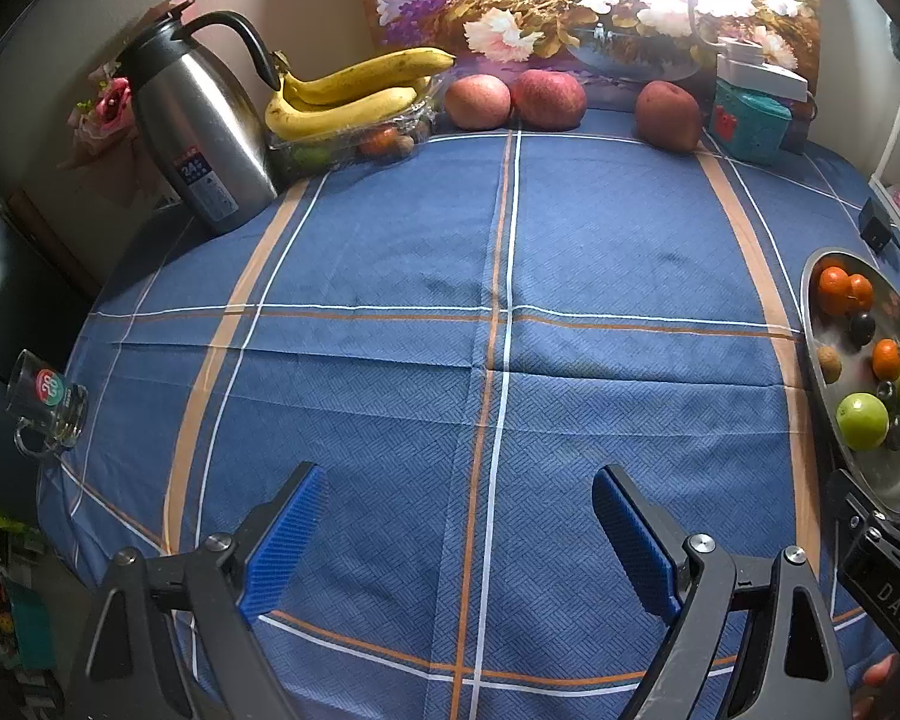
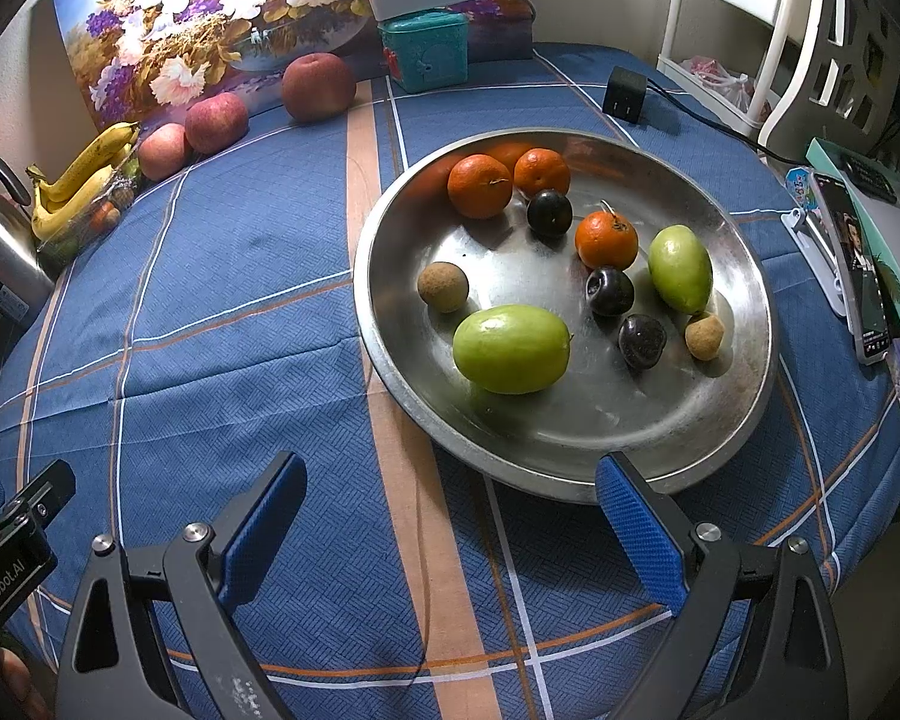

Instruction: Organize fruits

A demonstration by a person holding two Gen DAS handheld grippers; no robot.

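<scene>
A round metal plate [image 2: 570,456] on the blue checked tablecloth holds three oranges [image 2: 479,186], two green fruits [image 2: 511,348], three dark plums [image 2: 609,291] and two small brown fruits [image 2: 443,286]. The plate also shows at the right edge of the left wrist view [image 1: 810,324]. Three red apples [image 1: 477,101] stand at the table's back. Bananas [image 1: 354,99] lie on a clear box of fruit [image 1: 354,144]. My left gripper [image 1: 459,519] is open and empty over the cloth. My right gripper [image 2: 450,516] is open and empty just before the plate's near rim.
A steel thermos jug [image 1: 204,126] stands at the back left and a glass mug [image 1: 48,405] at the left edge. A teal box [image 2: 427,48], a black charger [image 2: 625,93] with its cable, and a phone on a stand [image 2: 858,276] are near the plate.
</scene>
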